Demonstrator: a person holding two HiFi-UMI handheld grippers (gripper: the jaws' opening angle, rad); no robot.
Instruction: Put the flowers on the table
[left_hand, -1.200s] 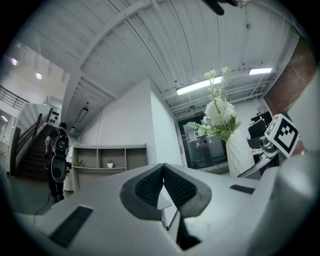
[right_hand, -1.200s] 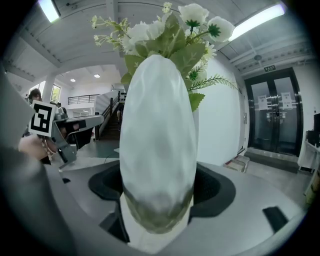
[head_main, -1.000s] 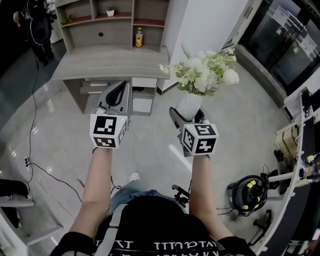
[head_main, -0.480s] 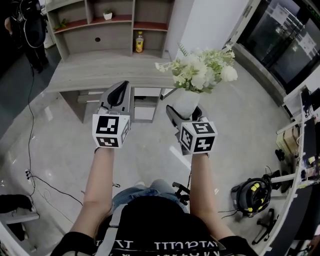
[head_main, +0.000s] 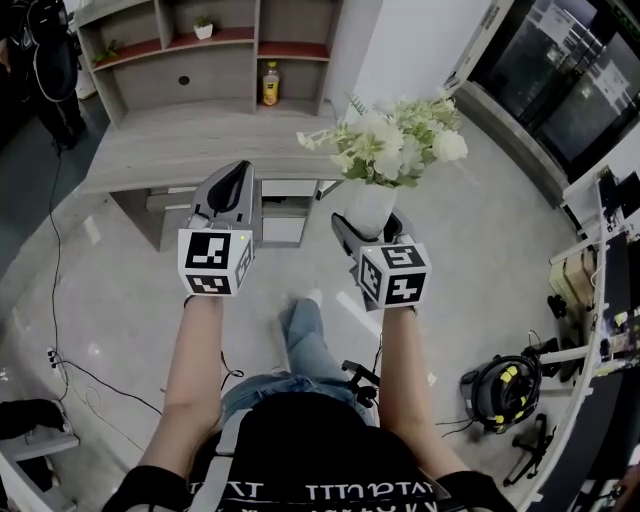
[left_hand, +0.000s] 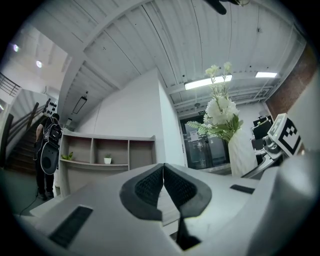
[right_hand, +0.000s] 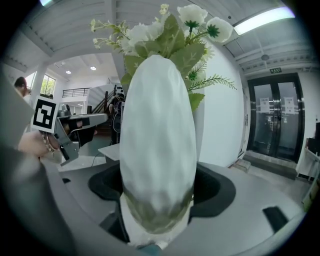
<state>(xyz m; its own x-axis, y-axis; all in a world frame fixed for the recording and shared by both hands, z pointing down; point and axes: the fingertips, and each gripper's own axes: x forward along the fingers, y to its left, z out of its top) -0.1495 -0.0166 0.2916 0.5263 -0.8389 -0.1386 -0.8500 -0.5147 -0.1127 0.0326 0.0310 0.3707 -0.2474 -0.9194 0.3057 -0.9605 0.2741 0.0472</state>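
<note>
My right gripper (head_main: 371, 222) is shut on a white vase (head_main: 368, 207) that holds white flowers with green leaves (head_main: 388, 141). I carry it upright in the air, short of the grey wooden table (head_main: 170, 150). The vase (right_hand: 156, 145) fills the right gripper view, wedged between the dark pads, with blooms (right_hand: 165, 30) on top. My left gripper (head_main: 232, 185) is held level beside it on the left, shut and holding nothing; its pads (left_hand: 150, 186) meet in the left gripper view. There the vase (left_hand: 239, 155) and the flowers (left_hand: 220, 112) appear at the right.
Behind the table stands a shelf unit (head_main: 210, 50) holding a yellow bottle (head_main: 268, 84) and a small potted plant (head_main: 203, 27). A person in black (head_main: 45, 60) stands at the far left. Cables (head_main: 60, 340) trail on the floor, and a black-and-yellow device (head_main: 498, 388) sits at the right.
I have walked closer to the table; both grippers and the vase now sit nearer its front edge. One leg has swung forward below. Neither grip has changed.
</note>
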